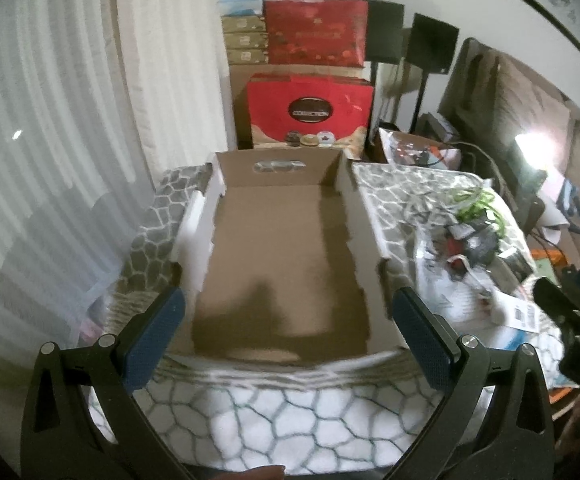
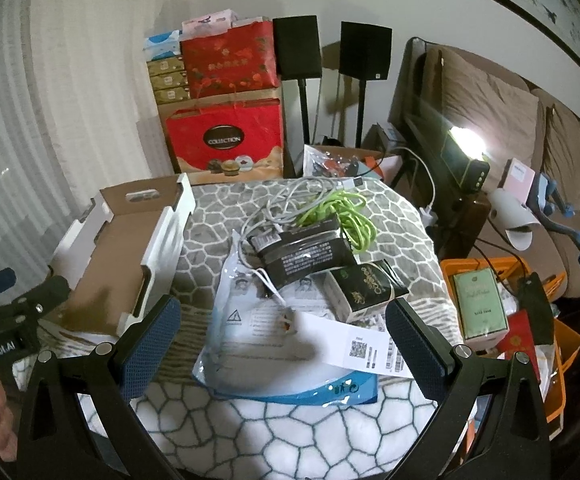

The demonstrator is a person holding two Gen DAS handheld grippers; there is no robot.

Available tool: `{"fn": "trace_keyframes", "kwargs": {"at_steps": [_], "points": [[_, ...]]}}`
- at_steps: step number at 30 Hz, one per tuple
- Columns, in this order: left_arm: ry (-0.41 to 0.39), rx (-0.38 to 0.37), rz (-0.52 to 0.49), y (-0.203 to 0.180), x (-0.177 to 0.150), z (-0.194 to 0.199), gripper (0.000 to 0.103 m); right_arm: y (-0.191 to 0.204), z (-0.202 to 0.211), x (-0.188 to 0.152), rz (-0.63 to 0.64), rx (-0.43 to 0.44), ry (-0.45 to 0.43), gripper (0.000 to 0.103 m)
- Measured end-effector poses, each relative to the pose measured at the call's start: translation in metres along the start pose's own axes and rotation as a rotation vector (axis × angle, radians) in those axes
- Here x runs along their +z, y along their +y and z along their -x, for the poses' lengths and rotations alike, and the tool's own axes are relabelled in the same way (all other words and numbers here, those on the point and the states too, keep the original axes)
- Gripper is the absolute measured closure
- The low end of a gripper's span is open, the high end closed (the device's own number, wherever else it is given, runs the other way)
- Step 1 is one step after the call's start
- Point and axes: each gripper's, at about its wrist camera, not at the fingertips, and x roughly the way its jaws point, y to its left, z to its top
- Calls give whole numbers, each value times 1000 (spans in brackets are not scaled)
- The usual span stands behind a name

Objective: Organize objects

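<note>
An empty open cardboard box (image 1: pixel 281 264) with white outer walls lies on a grey-and-white patterned cloth (image 1: pixel 290 412); it also shows in the right wrist view (image 2: pixel 117 256) at the left. My left gripper (image 1: pixel 285 336) is open and empty, over the box's near end. My right gripper (image 2: pixel 281 344) is open and empty, above a clear plastic bag (image 2: pixel 257 344) with a white label (image 2: pixel 374 348). Beyond lie a black packet (image 2: pixel 306 252), a dark packet with gold print (image 2: pixel 366 288), a green cable (image 2: pixel 346 216) and a white cable (image 2: pixel 290 200).
Red gift boxes (image 2: pixel 225 140) and cartons are stacked against the far wall, with two black speakers on stands (image 2: pixel 298 48). A brown sofa (image 2: pixel 530 128) and a lit lamp (image 2: pixel 466 144) are at the right. An orange bin (image 2: pixel 562 344) holds a green box (image 2: pixel 478 304).
</note>
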Motion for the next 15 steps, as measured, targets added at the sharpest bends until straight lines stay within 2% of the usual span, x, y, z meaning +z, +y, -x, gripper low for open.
{"fn": "trace_keyframes", "kwargs": {"at_steps": [7,15], "points": [[14,20,55,33,15,-27,0,-6,-19,5,-13,-20,20,0],[73,29,118,70,25,-64,0,-18,-41,16,-24,-42,41,0]]}}
